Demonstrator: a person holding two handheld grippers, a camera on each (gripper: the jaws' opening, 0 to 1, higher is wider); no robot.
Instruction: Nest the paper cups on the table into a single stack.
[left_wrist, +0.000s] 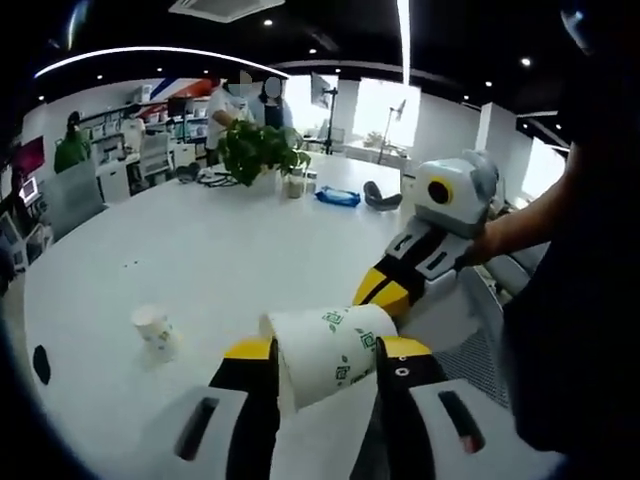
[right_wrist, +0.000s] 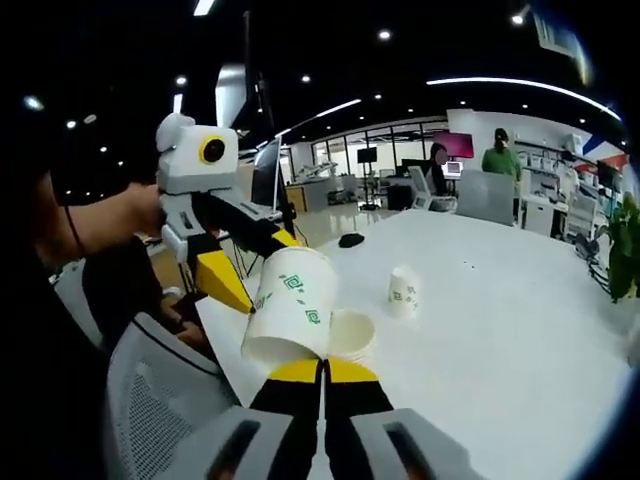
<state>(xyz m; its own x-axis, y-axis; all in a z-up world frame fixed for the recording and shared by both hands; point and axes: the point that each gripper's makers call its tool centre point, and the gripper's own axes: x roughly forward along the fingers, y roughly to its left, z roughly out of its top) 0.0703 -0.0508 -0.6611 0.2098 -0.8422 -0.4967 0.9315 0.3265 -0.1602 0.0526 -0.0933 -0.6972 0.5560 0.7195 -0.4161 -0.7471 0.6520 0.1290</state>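
A large white table (left_wrist: 230, 250) is seen in an open office. A leafy potted plant (left_wrist: 262, 150) stands at its far side. In the left gripper view, the left gripper (left_wrist: 325, 375) is clamped on a paper cup (left_wrist: 325, 350) printed with a green pattern; no lettering can be read. The right gripper (right_wrist: 322, 372) is closed with nothing between its tips. A smaller cup (left_wrist: 153, 326) stands inverted on the table, well apart.
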